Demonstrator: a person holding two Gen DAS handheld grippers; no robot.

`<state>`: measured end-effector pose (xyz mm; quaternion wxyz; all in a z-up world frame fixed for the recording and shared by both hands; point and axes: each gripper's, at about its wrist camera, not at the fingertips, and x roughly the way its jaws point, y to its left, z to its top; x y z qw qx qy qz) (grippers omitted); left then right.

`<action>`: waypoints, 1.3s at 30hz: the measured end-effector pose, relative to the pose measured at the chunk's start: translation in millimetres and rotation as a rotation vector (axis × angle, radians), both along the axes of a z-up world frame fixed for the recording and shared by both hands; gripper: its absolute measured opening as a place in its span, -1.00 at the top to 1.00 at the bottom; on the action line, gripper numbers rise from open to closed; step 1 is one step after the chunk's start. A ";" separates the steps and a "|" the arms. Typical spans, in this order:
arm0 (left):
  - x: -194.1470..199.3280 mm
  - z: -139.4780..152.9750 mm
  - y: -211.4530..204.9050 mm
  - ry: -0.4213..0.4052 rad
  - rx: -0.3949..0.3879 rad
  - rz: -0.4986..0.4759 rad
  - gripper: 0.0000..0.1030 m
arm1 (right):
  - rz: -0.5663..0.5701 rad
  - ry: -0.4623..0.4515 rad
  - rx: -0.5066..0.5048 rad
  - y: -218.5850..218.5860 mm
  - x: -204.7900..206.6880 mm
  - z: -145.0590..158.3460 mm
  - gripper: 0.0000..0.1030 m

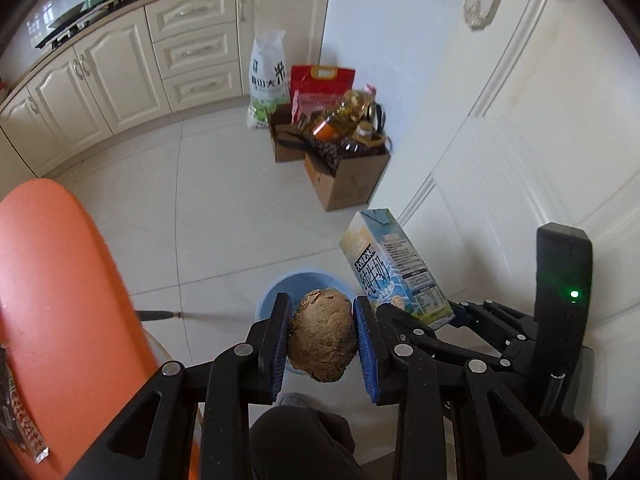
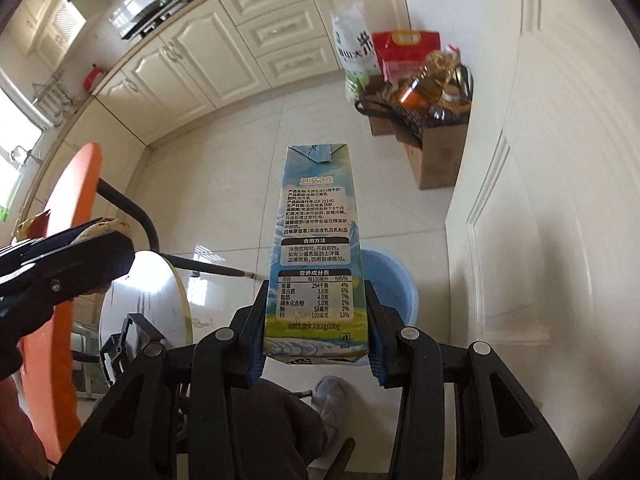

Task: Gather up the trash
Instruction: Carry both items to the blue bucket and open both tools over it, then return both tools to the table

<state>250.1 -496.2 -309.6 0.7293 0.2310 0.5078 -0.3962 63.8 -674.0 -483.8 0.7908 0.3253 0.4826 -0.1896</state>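
Trash fills both grippers, and both hang above the white tiled floor [image 1: 208,216] near a round light-blue plastic bin [image 1: 272,288]. Going left to right in the left wrist view, an orange rounded surface [image 1: 60,280] is cut off by the frame's left edge, and a printed wrapper [image 1: 20,420] at its lower left corner is only partly visible. The left gripper [image 1: 322,338] has its blue-padded jaws closed narrowly on a lumpy brown crumpled wad [image 1: 323,336], rough and papery in look, though its material is hard to tell. That wad hides most of the bin, leaving only an arc of the rim showing. Just right of it the right gripper [image 1: 448,320] appears side-on, holding a tall blue-and-white milk carton [image 1: 394,264] that leans to the left.

In the right wrist view the left gripper [image 2: 100,226] enters from the left edge with only a sliver of the wad [image 2: 102,225] showing. The right gripper [image 2: 316,326] clamps the carton [image 2: 316,240] at its base, jaws moderately apart; the carton stands straight along the fingers, its folded top farthest away and black printed panels facing the camera. It covers the left part of the bin [image 2: 394,280], which sits on the floor [image 2: 224,176] below. A dark trouser leg [image 2: 276,432] is cut off at the bottom edge.
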 end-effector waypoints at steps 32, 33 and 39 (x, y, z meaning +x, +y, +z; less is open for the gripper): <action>-47.4 56.2 -1.8 -0.185 -0.101 0.084 -0.85 | -0.221 -0.024 -0.084 -11.6 -23.2 43.7 -1.00; -51.5 69.0 11.8 -0.202 -0.136 0.099 -0.87 | -0.219 -0.043 -0.108 -6.0 -23.4 59.1 -1.00; -70.9 126.7 116.6 -0.333 -0.278 0.219 -0.98 | -0.141 -0.181 -0.242 41.1 -13.5 158.6 -1.00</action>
